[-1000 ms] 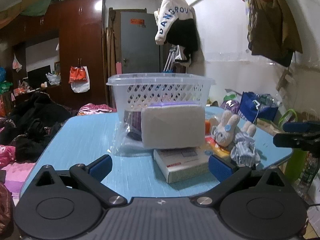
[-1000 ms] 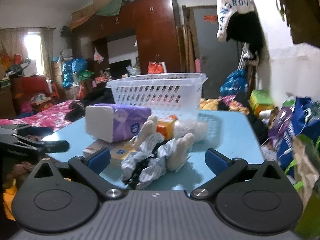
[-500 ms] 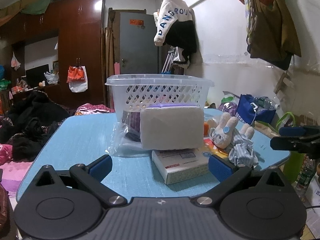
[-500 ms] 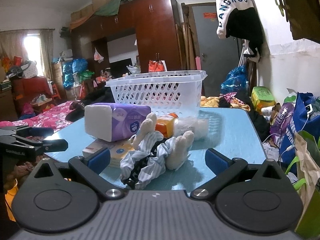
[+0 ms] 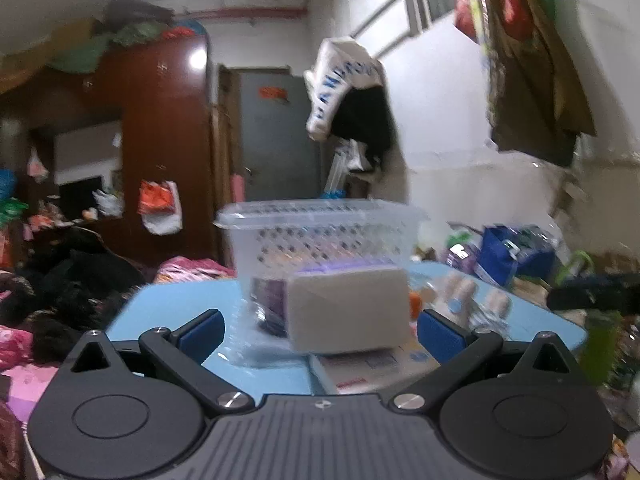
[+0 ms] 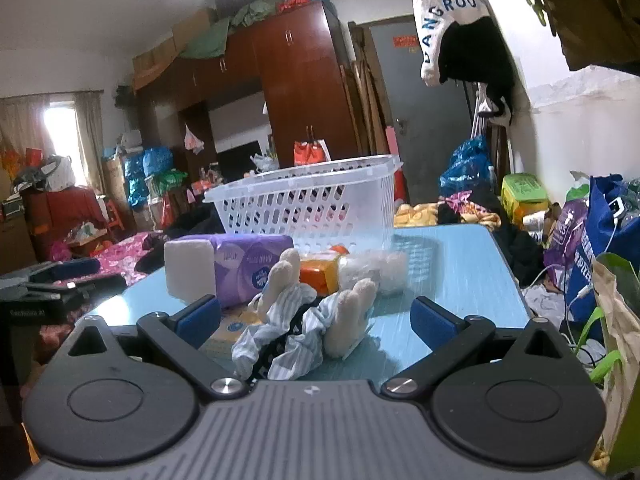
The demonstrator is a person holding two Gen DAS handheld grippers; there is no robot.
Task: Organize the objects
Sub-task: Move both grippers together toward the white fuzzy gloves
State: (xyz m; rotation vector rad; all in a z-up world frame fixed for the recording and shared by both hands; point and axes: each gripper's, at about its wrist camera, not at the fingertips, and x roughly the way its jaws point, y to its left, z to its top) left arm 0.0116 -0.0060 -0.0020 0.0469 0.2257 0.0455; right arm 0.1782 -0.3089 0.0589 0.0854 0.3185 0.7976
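A white plastic basket [image 5: 320, 228] [image 6: 308, 204] stands on a blue table [image 5: 176, 304] [image 6: 456, 264]. In front of it lie a purple tissue pack [image 5: 348, 312] [image 6: 240, 264] on a flat white box [image 5: 372, 364], a plush rabbit in striped cloth [image 6: 316, 316] [image 5: 460, 296], an orange packet [image 6: 320, 272] and a clear bag [image 6: 376, 268]. My left gripper [image 5: 320, 332] is open and empty, just short of the tissue pack. My right gripper [image 6: 316, 322] is open and empty, with the rabbit between its fingers.
Clothes and bags pile up on the left [image 5: 60, 292]. A blue bag [image 6: 604, 248] and green bags stand right of the table. A jacket [image 6: 460, 28] hangs on the wall. A wardrobe [image 6: 296, 92] and grey door [image 5: 280, 140] stand behind.
Both grippers have tilted upward and moved lower, so the table sits lower in view. The left wrist view is now blurred by motion. Both grippers stayed open.
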